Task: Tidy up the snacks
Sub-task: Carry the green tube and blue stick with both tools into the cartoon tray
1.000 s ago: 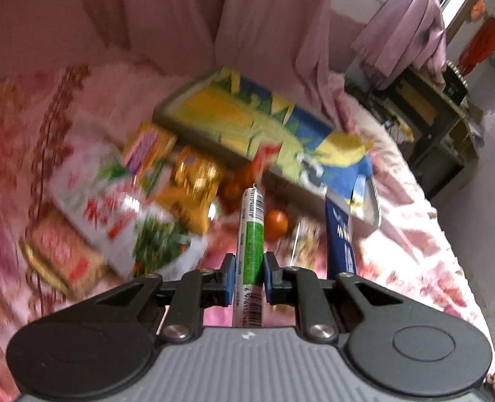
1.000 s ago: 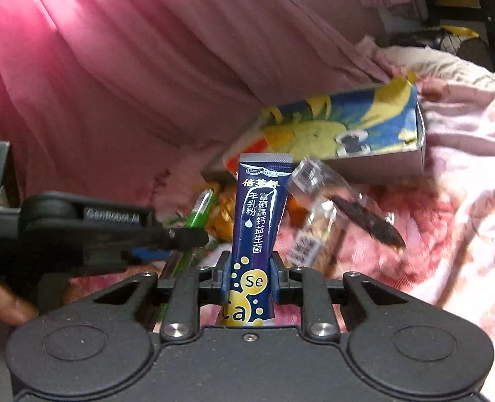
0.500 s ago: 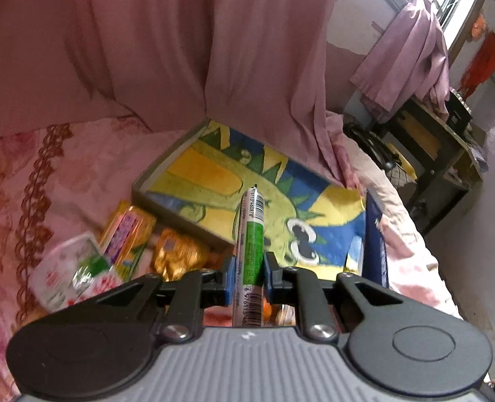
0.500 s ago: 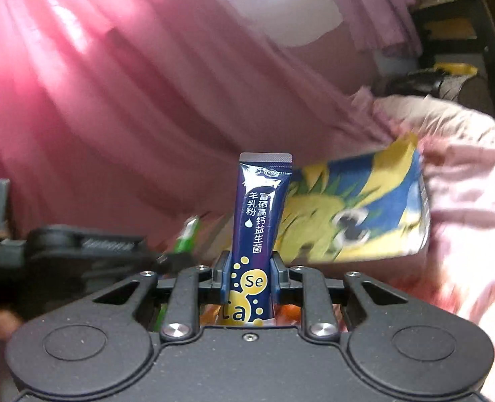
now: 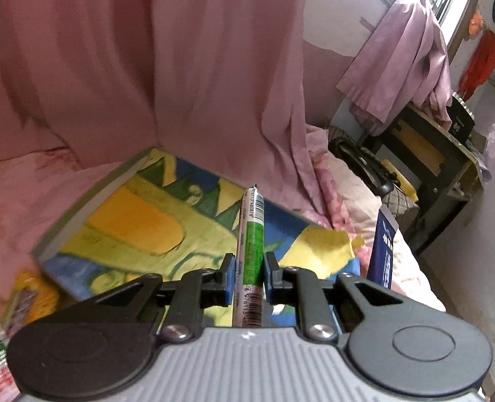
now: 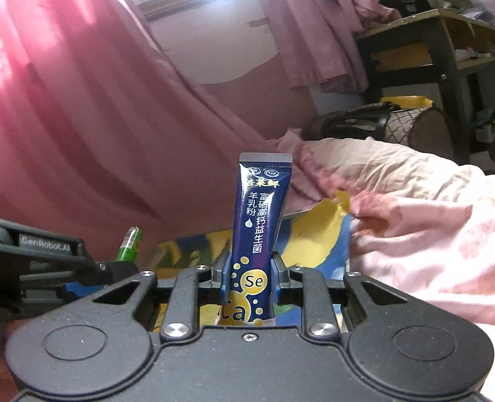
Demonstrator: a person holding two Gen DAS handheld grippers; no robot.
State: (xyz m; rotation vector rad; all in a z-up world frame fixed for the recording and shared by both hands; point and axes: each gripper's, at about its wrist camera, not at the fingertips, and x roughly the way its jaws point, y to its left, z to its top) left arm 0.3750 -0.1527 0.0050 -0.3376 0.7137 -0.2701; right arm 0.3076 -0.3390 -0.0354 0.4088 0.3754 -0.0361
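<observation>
A: Left wrist view first. Our left gripper is clamped on the green stick pack, its long axis running straight out along the fingers. The cartoon-printed box lies flat on the pink bedspread just beyond and below the tip, with the pack over its right half.

B: And at the right edge we see the dark blue sachet standing up, near the box's right end. A few loose wrappers lie blurred at the near left.

A: Right wrist view. Our right gripper pinches that blue sachet upright, narrow jaws pressing its lower part. The box shows past it, directly ahead and lower.

B: The left gripper sits at the left here with its green pack poking out. We judge both hands about equally near; each release turns on getting the pack's length over the box.
</observation>
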